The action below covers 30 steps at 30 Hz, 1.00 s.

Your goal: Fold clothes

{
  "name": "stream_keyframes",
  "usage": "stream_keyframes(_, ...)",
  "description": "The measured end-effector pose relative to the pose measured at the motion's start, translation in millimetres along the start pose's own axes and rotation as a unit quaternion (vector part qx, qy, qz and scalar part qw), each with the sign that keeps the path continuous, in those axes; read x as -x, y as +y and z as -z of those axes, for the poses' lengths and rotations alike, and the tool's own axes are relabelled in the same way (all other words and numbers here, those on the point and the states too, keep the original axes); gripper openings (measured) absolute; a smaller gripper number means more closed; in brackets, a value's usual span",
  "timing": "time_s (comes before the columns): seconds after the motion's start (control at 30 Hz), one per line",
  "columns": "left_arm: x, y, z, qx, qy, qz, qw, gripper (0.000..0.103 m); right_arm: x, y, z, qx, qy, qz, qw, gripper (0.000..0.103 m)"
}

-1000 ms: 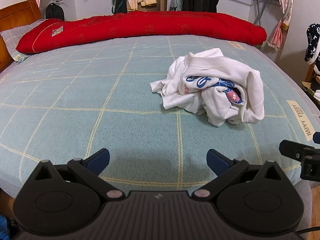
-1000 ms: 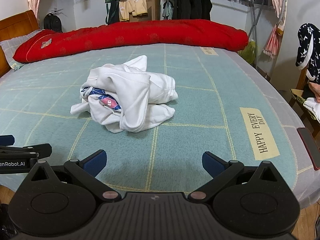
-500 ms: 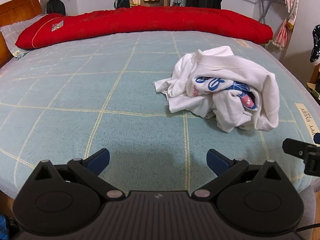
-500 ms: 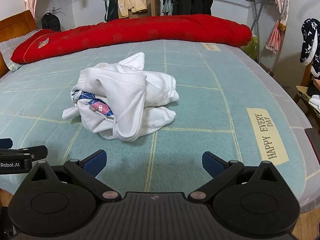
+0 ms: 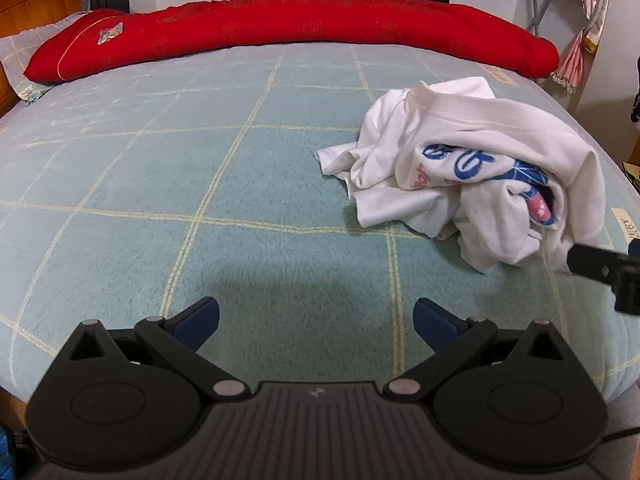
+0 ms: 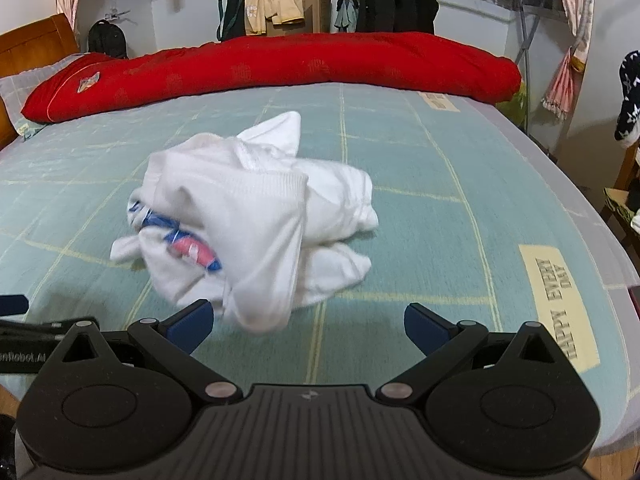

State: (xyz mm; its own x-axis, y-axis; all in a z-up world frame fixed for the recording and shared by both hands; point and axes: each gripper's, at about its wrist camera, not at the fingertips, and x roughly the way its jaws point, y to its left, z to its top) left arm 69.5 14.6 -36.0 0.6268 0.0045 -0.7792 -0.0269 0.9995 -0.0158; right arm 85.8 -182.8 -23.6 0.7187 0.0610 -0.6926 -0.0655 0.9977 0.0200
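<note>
Loosely crumpled, the soft white garment (image 6: pixel 256 216) lies on the fuzzy checked blanket (image 5: pixel 200 168), both grippers' jaws apart.

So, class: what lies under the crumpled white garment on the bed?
The white garment rests directly on the teal checked blanket. A blue and pink print shows inside its folds. Anything beneath the heap itself is covered.

Soft white cloth garment (image 6: pixel 256 216); fuzzy teal blanket (image 5: pixel 200 168); matt black plastic left gripper (image 5: pixel 316 318).
</note>
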Motion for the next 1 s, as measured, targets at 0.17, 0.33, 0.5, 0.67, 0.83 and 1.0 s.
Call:
stream_keyframes(0.17,-10.7,-1.3,-7.3,-0.006,0.005,-0.002,1.0,0.102,-17.9,-7.3,-10.8,-0.001,-0.004,0.019,1.0,0.103)
stream_keyframes(0.33,-24.0,-7.9,-13.7,-0.014,0.011,0.003,0.9998,0.102,-30.0,-34.8,-20.3,-0.017,-0.018,0.059,0.998,0.103)
stream_keyframes(0.5,-27.5,-12.3,-14.0,-0.021,0.013,0.009,0.9996,0.102,-42.5,-72.9,-31.4,-0.048,-0.027,0.097,0.994,0.103)
stream_keyframes(0.67,-30.7,-14.5,-13.4,-0.028,0.016,0.014,0.9994,0.102,-47.0,-103.3,-37.4,-0.073,-0.037,0.147,0.986,0.103)
stream_keyframes(0.83,-39.2,-6.3,-5.0,-0.023,0.039,0.013,0.9989,0.102,-33.6,-109.0,-27.0,-0.085,-0.046,0.119,0.988,0.103)
stream_keyframes(1.0,-29.9,4.0,0.0,-0.019,0.04,0.02,0.9988,0.102,-22.5,-95.9,-21.5,-0.05,-0.05,0.122,0.99,0.103)
